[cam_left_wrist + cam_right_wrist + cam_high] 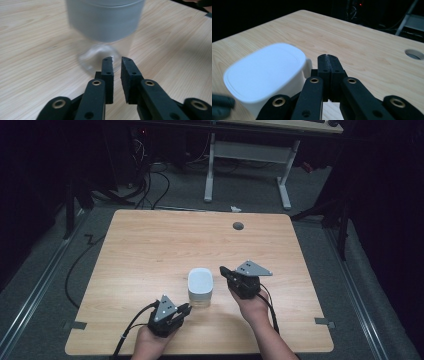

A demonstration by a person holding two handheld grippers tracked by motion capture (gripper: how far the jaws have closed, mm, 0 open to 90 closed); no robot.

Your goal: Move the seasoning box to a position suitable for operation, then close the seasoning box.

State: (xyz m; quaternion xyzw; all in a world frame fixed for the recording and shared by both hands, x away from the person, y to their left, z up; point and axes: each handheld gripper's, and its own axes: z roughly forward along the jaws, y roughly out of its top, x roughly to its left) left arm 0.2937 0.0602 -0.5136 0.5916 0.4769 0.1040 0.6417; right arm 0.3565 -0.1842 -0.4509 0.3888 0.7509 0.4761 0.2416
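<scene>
Both tongs flank our white-lidded jar (200, 287) on the worktop (150, 245). Left tongs (117, 60) stand narrowly parted; right tongs (328, 58) pressed together, empty, likely ready to steady it.

The table (150, 245) is pale wood-grain board with a smooth, faintly satin face. At frame centre, the container (200, 287) has a matt white plastic-looking lid (264, 75) over a clear, glossy base. Both the left gripper (117, 61) and right gripper (328, 58) have matt black jaws, slightly rough at the pads, with brass-coloured rivets.
</scene>
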